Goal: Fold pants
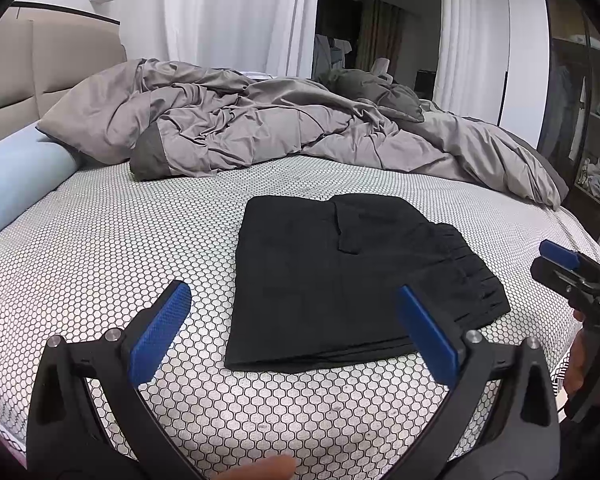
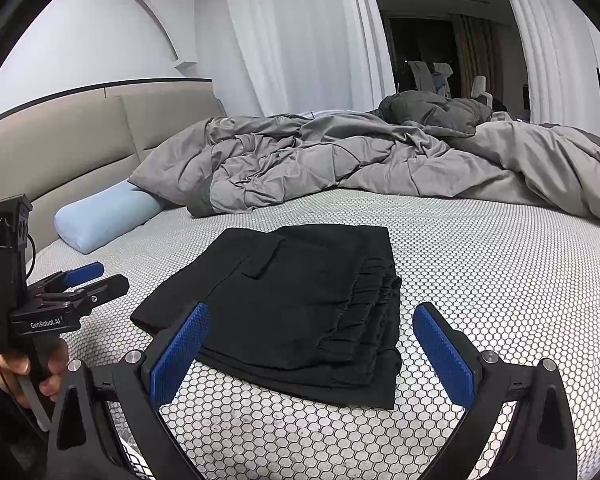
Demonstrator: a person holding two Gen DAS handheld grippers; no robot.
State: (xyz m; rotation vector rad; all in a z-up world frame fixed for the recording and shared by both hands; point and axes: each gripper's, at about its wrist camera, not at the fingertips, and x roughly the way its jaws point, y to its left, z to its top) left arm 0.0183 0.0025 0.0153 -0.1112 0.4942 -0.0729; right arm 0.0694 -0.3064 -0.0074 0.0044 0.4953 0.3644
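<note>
Left gripper: fingers wide apart, nothing between them, held above the bed, not touching cloth. In its own view the right-hand pad overlaps the pants' near corner, but that looks like line of sight only; can't confirm contact.

Right gripper: fingers also spread wide, empty, hovering just short of the pants' near edge. No grip on anything.

Pants: black, lying flat on the honeycomb-pattern bed as a compact stacked rectangle. Elastic waistband bunched along the right side, pocket flap on top, several layers showing at the near edge. The pants sit right in front of both grippers, between them.

Grey duvet heaped well behind the pants, blue pillow off to the left by the headboard. Neither touches the pants.

Progress, my read: folding looks done or nearly so. Legs are already doubled over, bundle is tidy, edges roughly aligned. What's left, if anything: one more fold to halve it, or a bit of squaring up. Both grippers free of the cloth fits a finished fold.
</note>
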